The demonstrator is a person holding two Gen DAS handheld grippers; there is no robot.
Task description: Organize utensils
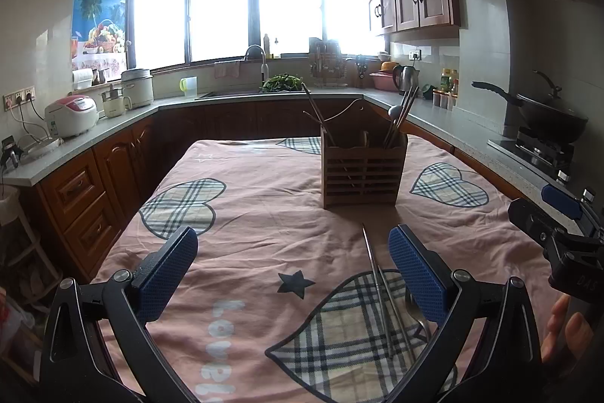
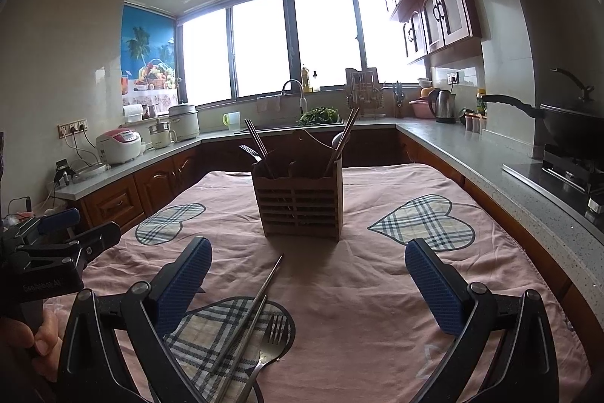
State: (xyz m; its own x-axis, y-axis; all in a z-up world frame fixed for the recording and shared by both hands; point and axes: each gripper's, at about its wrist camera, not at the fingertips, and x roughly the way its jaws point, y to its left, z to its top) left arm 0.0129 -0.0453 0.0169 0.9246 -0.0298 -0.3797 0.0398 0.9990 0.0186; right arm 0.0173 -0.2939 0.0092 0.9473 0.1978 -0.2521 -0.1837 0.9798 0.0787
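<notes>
- Left wrist view: the left gripper (image 1: 292, 270) hangs over the pink tablecloth (image 1: 264, 199) with its jaws spread wide and nothing between the blue pads.
- The wooden utensil holder (image 1: 363, 172) stands upright on the cloth, ahead of the jaws and a little to the right; it already has chopsticks, a fork and a spoon sticking out of its compartments.
- On the near side of the holder, a pair of metal chopsticks (image 1: 381, 289) lies flat on a plaid heart patch, just inside the right-hand pad. Their long axis runs almost straight toward the holder, so it lies along the fingers, not across them.
- A loose fork (image 1: 417, 316) lies just beside the chopsticks, partly hidden behind that pad.
- Right wrist view: the right gripper (image 2: 307, 270) also has its jaws spread wide and empty, with the holder straight ahead.
- Here the chopsticks (image 2: 251, 312) and fork (image 2: 270, 342) lie on the near side of the holder, toward the left-hand pad, the chopsticks slanting up-right toward the holder.
- The left gripper shows at this view's left edge.
- Judgement: the loose pieces sit between the two grippers, neither clearly nearer; whichever takes the chopsticks should turn to close across their length.
</notes>
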